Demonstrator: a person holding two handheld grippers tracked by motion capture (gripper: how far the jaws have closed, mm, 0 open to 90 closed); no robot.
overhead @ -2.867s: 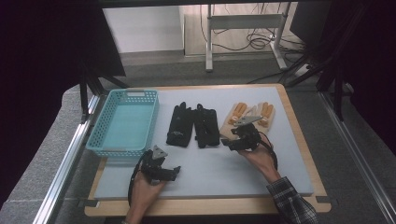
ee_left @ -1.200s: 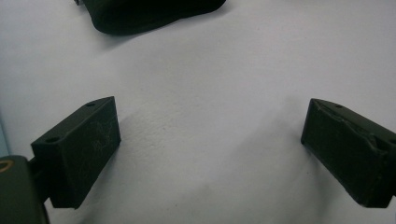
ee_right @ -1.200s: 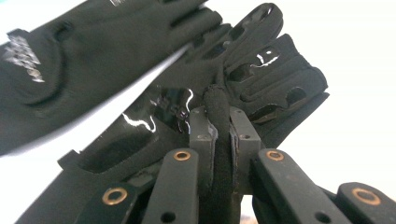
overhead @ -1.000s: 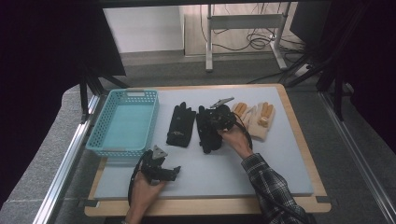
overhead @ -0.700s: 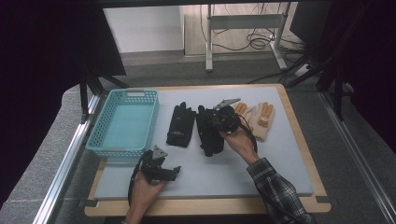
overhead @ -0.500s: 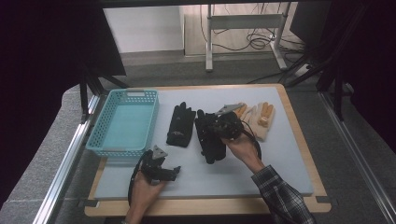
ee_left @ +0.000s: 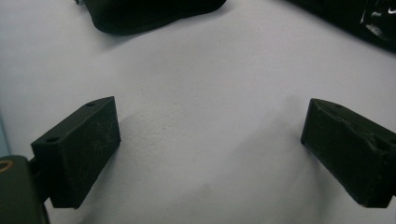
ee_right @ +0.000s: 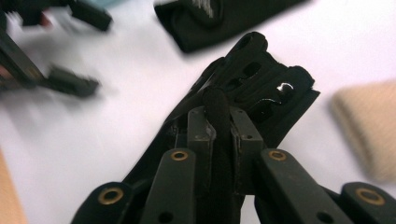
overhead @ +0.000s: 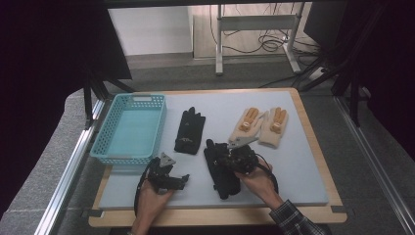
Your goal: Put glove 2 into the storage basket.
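On the grey mat (overhead: pixel 293 161), the right gripper (overhead: pixel 230 157) pinches a black glove (overhead: pixel 222 171), likely to drag it toward the basket (overhead: pixel 129 129); the left gripper (overhead: pixel 171 178) waits open.

Black cloth glove (overhead: pixel 221 169); matt grey mat (overhead: pixel 288 166)

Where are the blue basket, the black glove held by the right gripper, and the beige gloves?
blue basket (overhead: pixel 147 99), high view, far rim.
black glove (overhead: pixel 220 174), high view, palm area.
beige gloves (overhead: pixel 275 128), high view, back of the right one.
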